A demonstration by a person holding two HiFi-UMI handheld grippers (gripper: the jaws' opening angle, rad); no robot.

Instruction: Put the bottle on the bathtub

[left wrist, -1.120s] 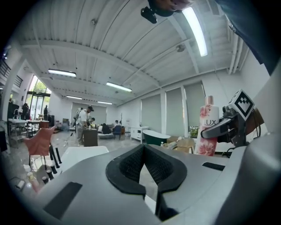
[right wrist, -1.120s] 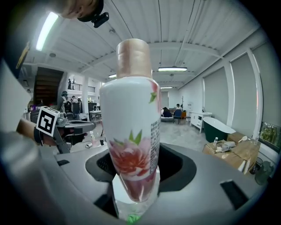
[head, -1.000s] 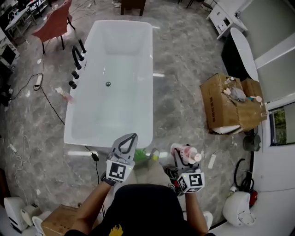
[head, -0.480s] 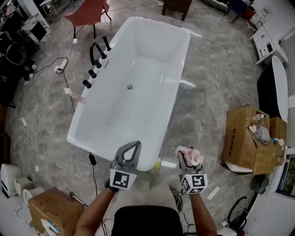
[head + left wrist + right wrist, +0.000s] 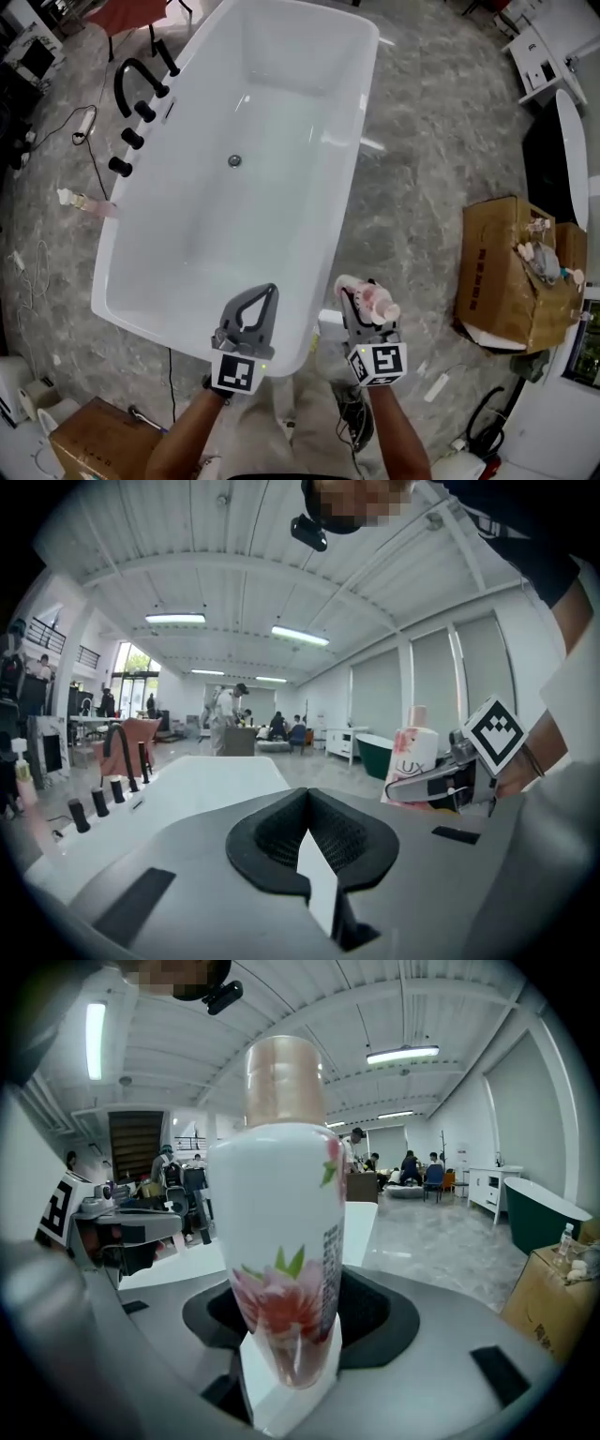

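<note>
At the far left, black tap fittings stand in a row along the left side of the white bathtub, which runs lengthwise from near to far with bare walls and floor and a drain at its middle. The left tongs hang over the tub's near end, jaws pressed together at the tips with nothing between them. Right of them, the right tongs are clamped on the lower body of the bottle, a white one with a pink flower print and a pale cap. It stands upright in the grip, long axis roughly vertical and cap uppermost, so its base would meet a flat ledge squarely. From the head view the bottle is in the air just right of the tub's near right corner, over the grey floor and not yet over the rim. The rim therefore lies to the left of the bottle and a little farther off. The right hand, which already holds the bottle, is the one placed to carry it there; the likely risk is a narrow rim letting it tip. Well apart at the right sits an open cardboard box.
</note>
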